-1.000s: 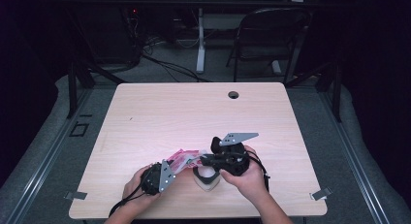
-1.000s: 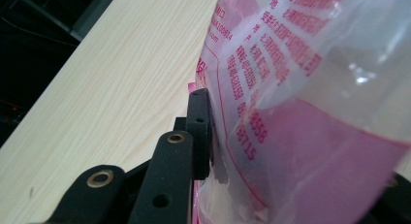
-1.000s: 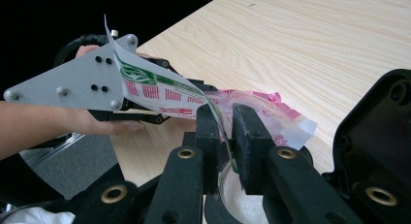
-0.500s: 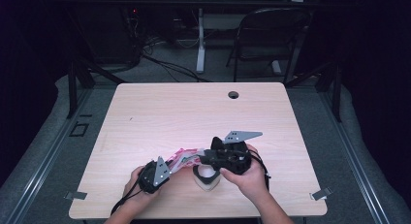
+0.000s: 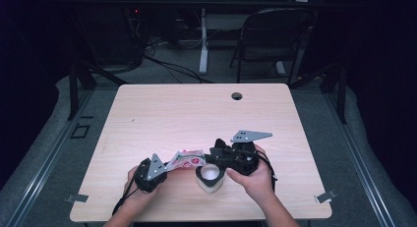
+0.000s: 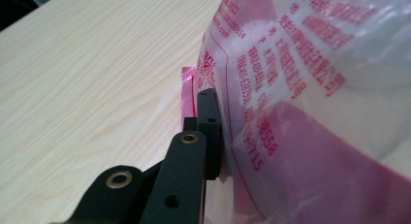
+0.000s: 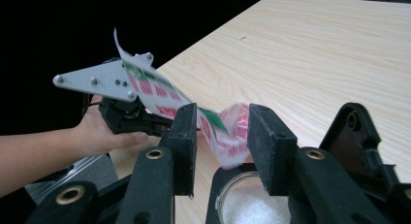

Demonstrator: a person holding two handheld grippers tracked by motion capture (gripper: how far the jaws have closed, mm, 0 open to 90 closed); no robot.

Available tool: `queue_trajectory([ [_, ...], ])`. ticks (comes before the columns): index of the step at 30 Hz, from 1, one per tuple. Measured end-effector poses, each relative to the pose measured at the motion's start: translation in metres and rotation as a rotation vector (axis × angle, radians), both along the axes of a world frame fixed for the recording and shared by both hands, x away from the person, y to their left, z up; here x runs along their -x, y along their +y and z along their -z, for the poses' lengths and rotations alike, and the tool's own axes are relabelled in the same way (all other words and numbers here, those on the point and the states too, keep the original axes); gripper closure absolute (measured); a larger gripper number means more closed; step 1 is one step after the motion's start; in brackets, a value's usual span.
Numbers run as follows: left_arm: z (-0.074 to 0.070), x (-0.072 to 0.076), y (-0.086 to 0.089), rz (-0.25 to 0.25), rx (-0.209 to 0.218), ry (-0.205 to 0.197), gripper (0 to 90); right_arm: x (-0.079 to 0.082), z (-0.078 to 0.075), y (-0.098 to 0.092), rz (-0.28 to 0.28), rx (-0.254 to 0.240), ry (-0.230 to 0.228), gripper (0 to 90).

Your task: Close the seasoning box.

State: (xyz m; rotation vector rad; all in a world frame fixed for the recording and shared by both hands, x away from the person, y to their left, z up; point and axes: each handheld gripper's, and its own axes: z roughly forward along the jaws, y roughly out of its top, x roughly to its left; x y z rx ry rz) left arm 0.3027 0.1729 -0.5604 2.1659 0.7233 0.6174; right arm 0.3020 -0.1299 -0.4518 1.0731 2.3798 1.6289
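Right now your left gripper (image 5: pixel 164 167) has its fingers clamped on 1 end of the pink printed bag (image 5: pixel 187 159), having just been closing. Its long axis slopes toward the right gripper (image 7: pixel 220 136), whose opening fingers loosely straddle the free end above the white cup (image 5: pixel 210 176) on the desk (image 5: pixel 196 114).

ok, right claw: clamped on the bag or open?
Open: right claw jaws stand apart around the pink-printed plastic bag, pads not pressing it.
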Motion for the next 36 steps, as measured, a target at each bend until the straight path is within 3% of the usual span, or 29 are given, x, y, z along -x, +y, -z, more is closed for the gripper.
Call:
queue_trajectory([
  [1, 0.000, -0.002, 0.004, -0.009, 0.029, 0.020, 87.1, 0.000, 0.000, -0.002, 0.005, -0.005, -0.001, 63.8],
  [5, 0.000, -0.006, 0.010, -0.024, 0.080, 0.054, 88.0, -0.001, -0.001, -0.004, 0.014, -0.005, 0.002, 63.6],
  [14, -0.003, -0.011, 0.021, -0.041, 0.155, 0.087, 88.9, -0.001, -0.001, -0.006, 0.026, -0.001, -0.002, 62.5],
  [25, -0.008, -0.014, 0.034, -0.084, 0.202, 0.075, 88.6, -0.001, -0.002, -0.010, 0.054, -0.021, -0.022, 61.0],
  [36, -0.018, -0.012, 0.059, -0.178, 0.229, 0.039, 88.6, -0.007, -0.010, -0.031, 0.125, -0.062, -0.038, 60.2],
])
